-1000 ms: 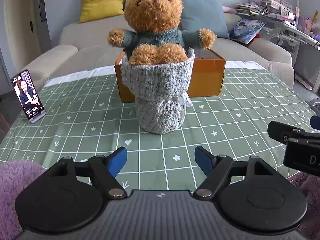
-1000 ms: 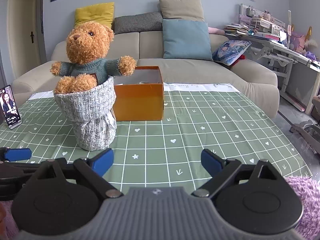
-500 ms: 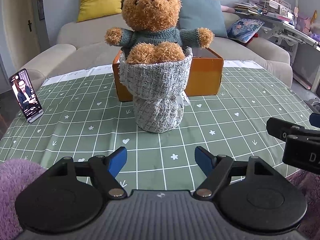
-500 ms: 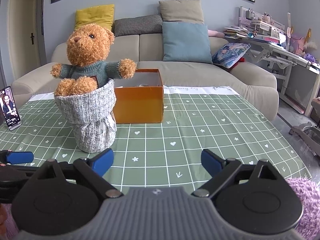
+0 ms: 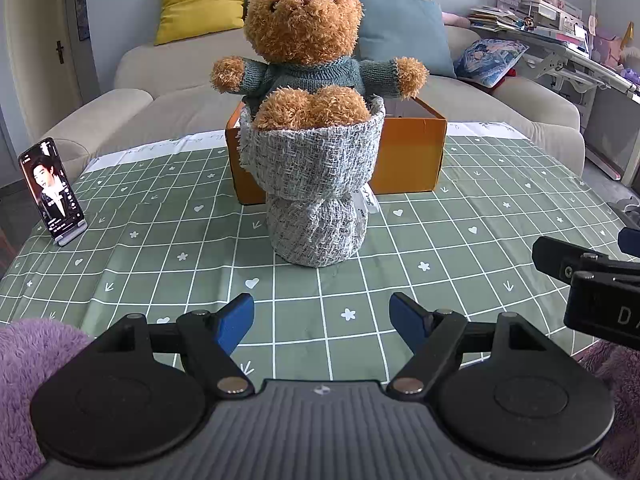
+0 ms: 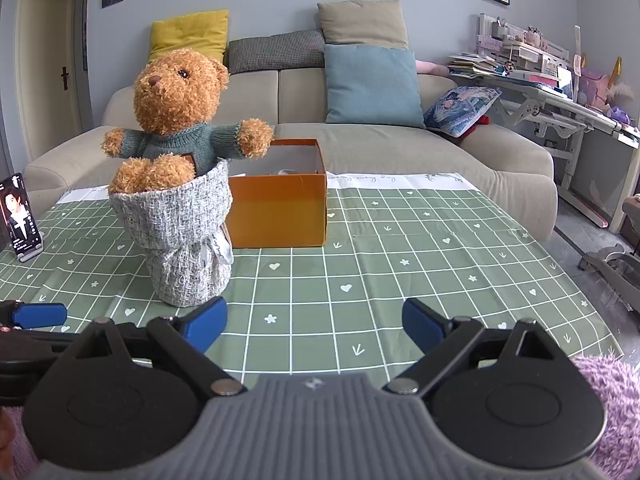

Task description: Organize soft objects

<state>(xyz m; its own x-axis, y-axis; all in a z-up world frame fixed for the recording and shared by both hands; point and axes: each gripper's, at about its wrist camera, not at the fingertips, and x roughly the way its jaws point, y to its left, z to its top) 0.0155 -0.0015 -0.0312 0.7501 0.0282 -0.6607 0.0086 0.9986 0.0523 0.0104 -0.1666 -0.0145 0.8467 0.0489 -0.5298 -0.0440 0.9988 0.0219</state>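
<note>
Both tongs released, empty: left tongs (image 5: 321, 317) and right tongs (image 6: 315, 322) short of wrapped bear (image 5: 310, 120), which stands just before orange box (image 6: 280, 210), probably its bin.

- My left gripper (image 5: 321, 317), low in the left wrist frame, has two blue wedge-shaped fingertips (image 5: 236, 321) on black linkage arms.
- Silver round screws pin those arms to two black discs flanking a grey ribbed housing with a small white emblem.
- My right gripper (image 6: 314, 323) is built the same.
- My fuzzy purple sleeve (image 5: 24, 364) fills the lower left corner.
</note>
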